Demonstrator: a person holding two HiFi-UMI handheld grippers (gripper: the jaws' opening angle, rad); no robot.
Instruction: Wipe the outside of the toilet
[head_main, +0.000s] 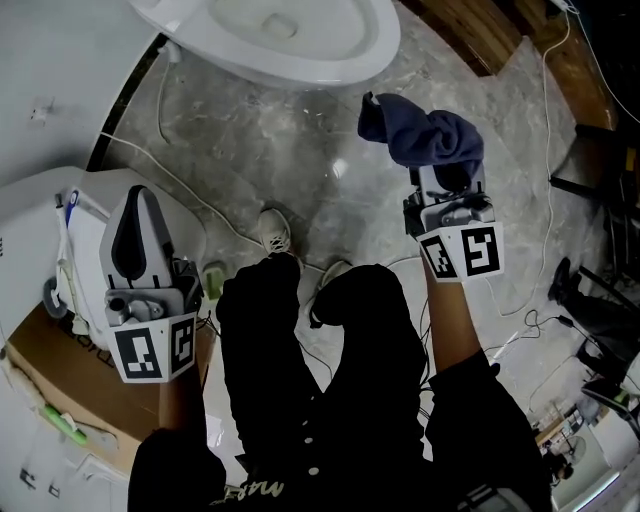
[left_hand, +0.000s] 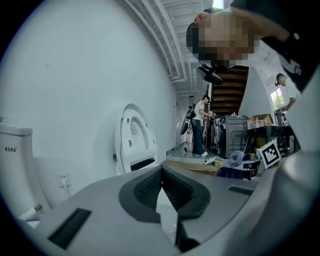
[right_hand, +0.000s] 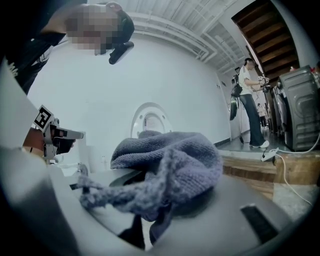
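Blue cloth (head_main: 425, 135) is clamped in right tool (head_main: 445, 175), held above the floor near toilet (head_main: 330, 58); left tool (head_main: 138, 200) is closed, nothing gripped.

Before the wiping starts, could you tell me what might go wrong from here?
1. White cables lie across the floor beside the person's shoes; a step toward the toilet could snag one.
2. The right gripper pinches the cloth as a bunch, with a loose strand hanging out, so it might slip free or wipe unevenly.
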